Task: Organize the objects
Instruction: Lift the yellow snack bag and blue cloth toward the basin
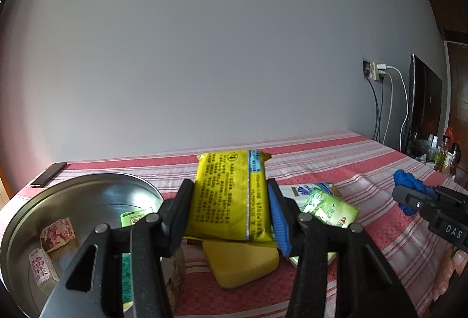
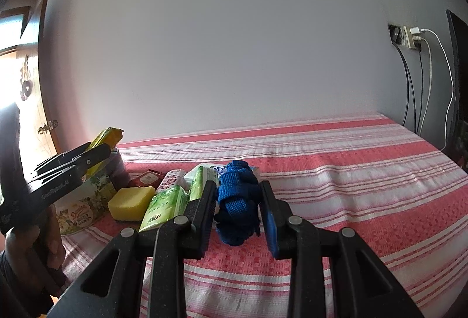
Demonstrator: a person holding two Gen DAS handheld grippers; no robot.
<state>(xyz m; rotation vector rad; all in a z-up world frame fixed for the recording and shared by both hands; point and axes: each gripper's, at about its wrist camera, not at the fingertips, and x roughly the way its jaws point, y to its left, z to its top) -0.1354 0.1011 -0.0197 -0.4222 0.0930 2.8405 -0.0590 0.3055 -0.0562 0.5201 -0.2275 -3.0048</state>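
Note:
My left gripper (image 1: pixel 231 195) is shut on a yellow snack packet (image 1: pixel 228 189), held in the air by the right rim of a round metal tin (image 1: pixel 87 180). The tin holds several small snack packs (image 1: pixel 57 233). In the right wrist view the left gripper (image 2: pixel 99 154) and the yellow packet (image 2: pixel 106 136) hang over the flower-printed tin (image 2: pixel 84 206). My right gripper (image 2: pixel 238 195) is shut on a bunched blue knitted cloth (image 2: pixel 237 201) just above the striped tablecloth. From the left wrist view the right gripper (image 1: pixel 400 195) shows at the right with the blue cloth (image 1: pixel 406 180).
A yellow sponge (image 2: pixel 131 202), green tissue packs (image 2: pixel 166 206), a red wipes packet (image 2: pixel 147 179) and a white-blue pack (image 1: pixel 310 189) lie between tin and cloth. A phone (image 1: pixel 48 174) lies at the far left edge. A monitor (image 1: pixel 424 107), cables and bottles (image 1: pixel 441 151) stand at the right.

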